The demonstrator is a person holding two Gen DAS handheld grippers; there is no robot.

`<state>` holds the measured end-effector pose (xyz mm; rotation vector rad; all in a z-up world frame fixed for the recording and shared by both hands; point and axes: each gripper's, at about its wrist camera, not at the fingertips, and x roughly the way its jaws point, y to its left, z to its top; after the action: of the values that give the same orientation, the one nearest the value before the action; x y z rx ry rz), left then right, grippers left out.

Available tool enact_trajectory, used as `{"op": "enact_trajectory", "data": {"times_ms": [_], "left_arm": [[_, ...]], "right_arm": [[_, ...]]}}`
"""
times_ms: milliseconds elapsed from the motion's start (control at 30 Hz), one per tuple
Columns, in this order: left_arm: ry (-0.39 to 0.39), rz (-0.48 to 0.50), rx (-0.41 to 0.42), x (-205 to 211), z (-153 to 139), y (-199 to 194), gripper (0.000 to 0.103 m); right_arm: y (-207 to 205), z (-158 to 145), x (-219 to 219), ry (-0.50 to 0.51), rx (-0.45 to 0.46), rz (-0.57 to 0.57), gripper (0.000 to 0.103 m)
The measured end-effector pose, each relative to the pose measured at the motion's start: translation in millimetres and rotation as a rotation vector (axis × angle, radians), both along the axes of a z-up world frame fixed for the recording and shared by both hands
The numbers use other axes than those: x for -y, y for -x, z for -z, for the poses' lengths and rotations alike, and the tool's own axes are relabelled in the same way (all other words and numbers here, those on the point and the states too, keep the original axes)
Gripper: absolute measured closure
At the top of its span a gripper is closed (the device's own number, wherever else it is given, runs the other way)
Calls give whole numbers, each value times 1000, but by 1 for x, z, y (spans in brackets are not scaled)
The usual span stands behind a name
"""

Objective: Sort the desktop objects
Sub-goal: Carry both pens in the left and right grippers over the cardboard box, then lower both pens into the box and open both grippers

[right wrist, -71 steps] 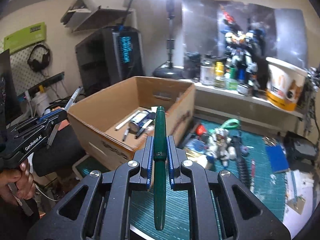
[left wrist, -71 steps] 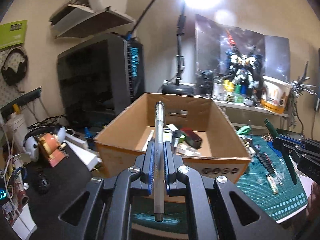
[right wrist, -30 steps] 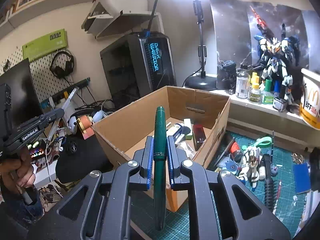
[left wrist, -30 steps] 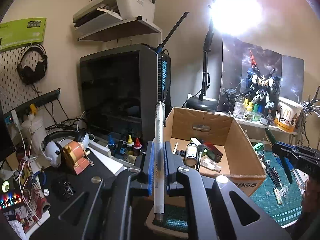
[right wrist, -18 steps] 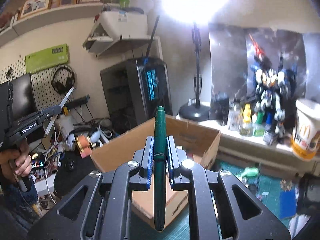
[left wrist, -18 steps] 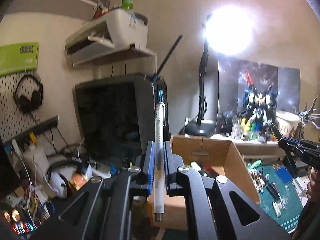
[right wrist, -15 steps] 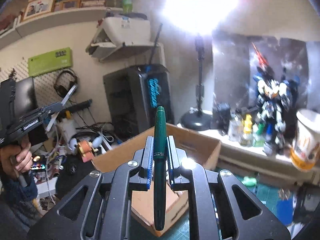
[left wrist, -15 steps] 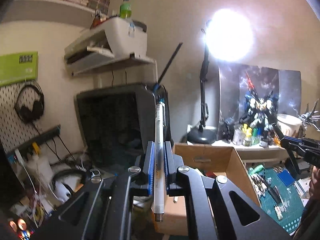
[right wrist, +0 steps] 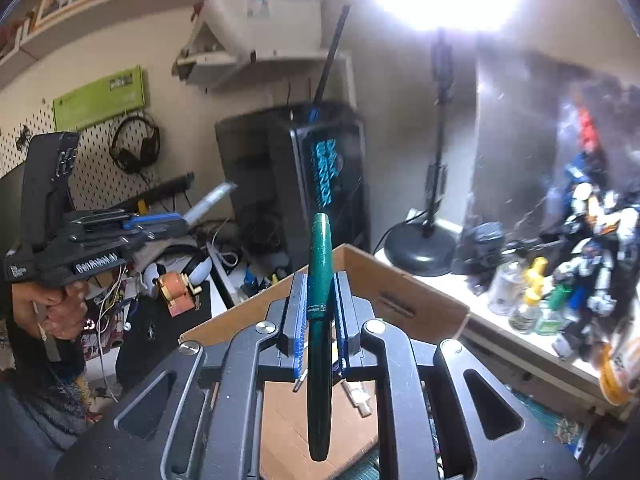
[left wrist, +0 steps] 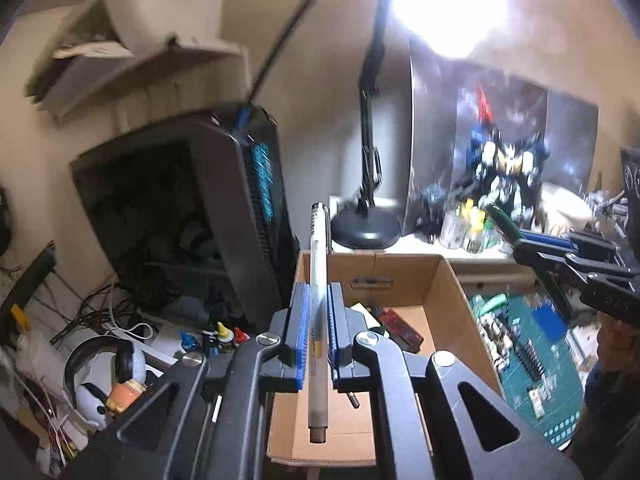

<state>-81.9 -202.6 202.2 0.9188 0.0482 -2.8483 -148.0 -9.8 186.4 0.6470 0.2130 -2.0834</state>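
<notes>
Both hand-held grippers have swung back down toward the cardboard box (left wrist: 400, 272) after tipping up at the wall half a second ago; the left wrist view, which then showed mostly the printer shelf and lamp, now looks into the box again, and the frames are smeared by motion. I judge this as the carry ending over the box, with both pens about to be dropped in, though neither is released yet.

The box sits on the table, open-topped, its far wall with a handle slot toward the rear edge of the table; several small items already lie on its floor. To its right lies the green cutting mat (left wrist: 560, 364), littered with small parts. Behind, a dark computer tower (left wrist: 224, 208) stands at the rear left, a black desk lamp (left wrist: 366, 232) beside it, and model figures and paint bottles line the rear shelf.

The left hand-held gripper (left wrist: 318, 340) is clamped on a white pen (left wrist: 318, 320), held lengthwise above the box's near wall. The right hand-held gripper (right wrist: 320, 332) is clamped on a green pen (right wrist: 320, 304), hovering over the box's near corner.
</notes>
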Motion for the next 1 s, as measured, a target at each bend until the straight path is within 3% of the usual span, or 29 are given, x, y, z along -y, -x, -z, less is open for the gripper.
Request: {"op": "enact_trajectory", "data": {"times_ms": [167,333,533,733,867,1000], "left_arm": [[-34,18,154,5,31,60,95],[-30,22,353,5,80,117,95],[-46,31,553,7,138,163,95],[-33,30,662,1,177,184,95],[-113,47,738,-2,199,191,95],[-126,24,774,5,212,194,94]], "right_arm": [[46,23,36,-63,120,-25,91],[104,80,70,-186,288,10,91],[145,149,91,-382,437,82,91],[159,198,102,-490,592,33,91],[164,217,106,-535,650,38,91],[164,223,105,-565,673,37,91]]}}
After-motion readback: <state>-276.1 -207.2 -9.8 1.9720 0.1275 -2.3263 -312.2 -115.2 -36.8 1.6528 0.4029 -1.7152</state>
